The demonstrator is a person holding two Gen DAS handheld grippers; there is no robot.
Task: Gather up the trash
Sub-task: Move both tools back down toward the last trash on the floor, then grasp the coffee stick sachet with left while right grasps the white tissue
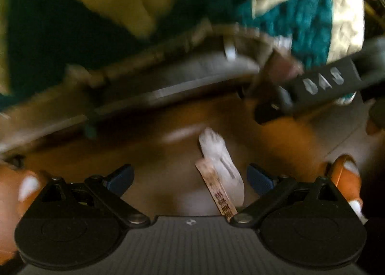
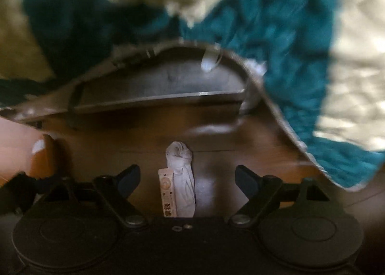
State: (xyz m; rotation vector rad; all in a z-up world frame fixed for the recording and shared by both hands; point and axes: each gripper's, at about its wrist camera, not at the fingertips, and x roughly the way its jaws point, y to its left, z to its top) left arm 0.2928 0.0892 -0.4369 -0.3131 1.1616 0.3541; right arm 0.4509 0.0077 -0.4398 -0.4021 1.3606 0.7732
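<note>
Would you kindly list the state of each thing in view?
Left gripper: open, empty.
Right gripper: open, empty.
White wrapper: crumpled, lying on the wooden floor.
Paper strip: flat beside the wrapper.
Dustpan: resting on the floor.

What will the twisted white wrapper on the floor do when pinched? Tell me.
The white wrapper looks thin and crumpled, so it probably collapses and flops. It likely weighs almost nothing. The paper sleeve beside it may slide on the glossy wooden floor.
</note>
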